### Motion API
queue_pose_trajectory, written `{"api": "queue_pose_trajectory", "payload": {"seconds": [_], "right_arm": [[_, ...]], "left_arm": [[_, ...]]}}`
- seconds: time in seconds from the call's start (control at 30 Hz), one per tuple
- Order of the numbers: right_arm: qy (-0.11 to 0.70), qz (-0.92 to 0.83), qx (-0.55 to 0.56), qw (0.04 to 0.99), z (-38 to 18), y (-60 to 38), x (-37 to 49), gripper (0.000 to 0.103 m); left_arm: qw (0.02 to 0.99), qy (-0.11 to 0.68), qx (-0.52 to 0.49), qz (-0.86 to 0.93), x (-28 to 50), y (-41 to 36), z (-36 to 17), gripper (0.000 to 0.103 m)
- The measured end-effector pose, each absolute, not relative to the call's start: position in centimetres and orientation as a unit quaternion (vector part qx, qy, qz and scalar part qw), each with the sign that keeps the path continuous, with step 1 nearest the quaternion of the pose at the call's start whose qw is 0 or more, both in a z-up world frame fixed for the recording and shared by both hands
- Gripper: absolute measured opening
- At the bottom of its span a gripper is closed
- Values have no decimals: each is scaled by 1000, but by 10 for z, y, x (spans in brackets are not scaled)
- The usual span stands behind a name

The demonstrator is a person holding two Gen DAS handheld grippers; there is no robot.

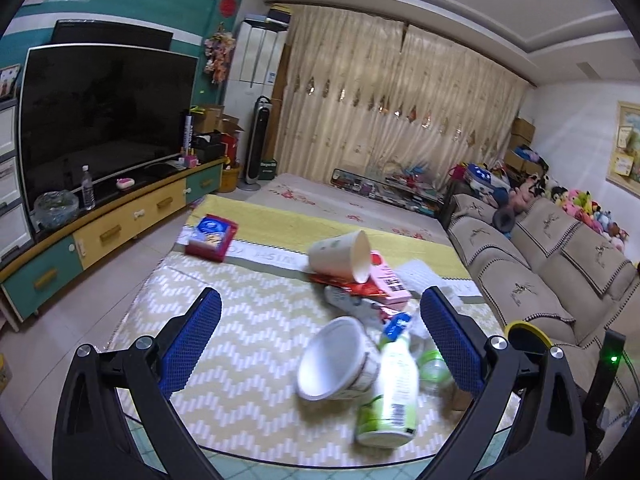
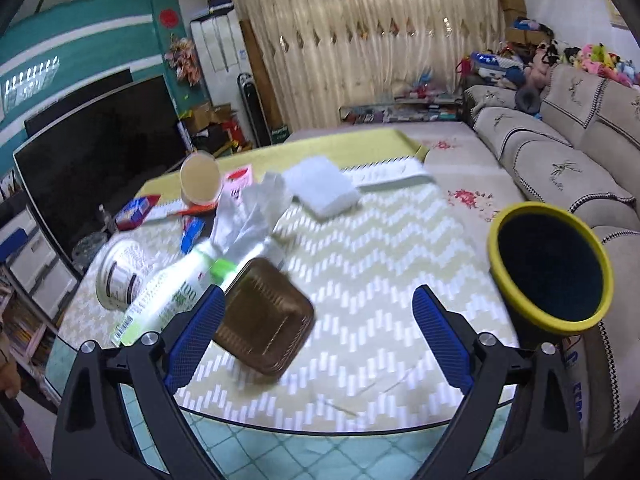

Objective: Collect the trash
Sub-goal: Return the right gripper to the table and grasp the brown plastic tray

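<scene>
Living-room table [image 2: 360,264] covered with a yellow-and-white zigzag cloth and strewn with trash. No brand can be read with certainty: the labels on the white-and-green bottle [image 1: 394,380] and on the pink box [image 1: 390,280] are blurred, showing only a printed panel that looks like a barcode on each. A pale strip across the cloth carries lettering too smeared to make out.

Left gripper [image 1: 320,340]: blue-padded fingers spread wide, pinching nothing. Between them, near the table's front edge, lie a tipped white cup [image 1: 336,360], its mouth toward the camera, and the bottle lying just beside it. Farther back, a paper cup [image 1: 342,256] lies on its side on red wrappers and the pink box. A red-and-blue snack packet [image 1: 212,236] lies toward the far left corner.

Right gripper [image 2: 320,332]: fingers likewise spread wide and empty. The left finger [image 2: 196,328] overlaps the edge of a brown plastic tray [image 2: 266,320]; contact cannot be confirmed. Crumpled white paper [image 2: 252,208] and a white folded pad [image 2: 320,188] lie toward the far edge. A yellow-rimmed black bin [image 2: 550,268] stands at the table's right edge.
</scene>
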State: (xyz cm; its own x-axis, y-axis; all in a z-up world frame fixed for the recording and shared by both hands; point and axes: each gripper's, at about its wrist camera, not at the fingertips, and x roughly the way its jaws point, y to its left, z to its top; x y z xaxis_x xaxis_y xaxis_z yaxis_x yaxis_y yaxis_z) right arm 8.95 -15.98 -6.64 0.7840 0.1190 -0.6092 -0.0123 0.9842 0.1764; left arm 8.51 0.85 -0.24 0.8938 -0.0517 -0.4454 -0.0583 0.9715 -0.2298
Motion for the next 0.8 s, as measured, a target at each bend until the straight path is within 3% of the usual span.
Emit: {"api": "queue_pose_trajectory", "payload": {"seconds": [0.17,0.23,0.37,0.43,0.57,0.8], "right_arm": [[333,61,53,939,-76,-120,92,87],[338,59,42,938,-78,-109,93,79],[356,66,50,931,-83,-106,100,49],[360,68,59,928,-84,-108,102,40],[365,86,74,924,-86,-111,104,9],[354,99,86,926,-76,-120,96,7]], "left_arm": [[962,236,-134,1,81,25,-15,98],[961,238,-138,0,80,27,-18,98],[958,247,-143,-4,81,29,-27,98],[957,251,-143,-6,82,28,-32,98],[956,258,-140,-11,86,25,-37,98],[959,259,-117,-21,88,9,-38,98]]}}
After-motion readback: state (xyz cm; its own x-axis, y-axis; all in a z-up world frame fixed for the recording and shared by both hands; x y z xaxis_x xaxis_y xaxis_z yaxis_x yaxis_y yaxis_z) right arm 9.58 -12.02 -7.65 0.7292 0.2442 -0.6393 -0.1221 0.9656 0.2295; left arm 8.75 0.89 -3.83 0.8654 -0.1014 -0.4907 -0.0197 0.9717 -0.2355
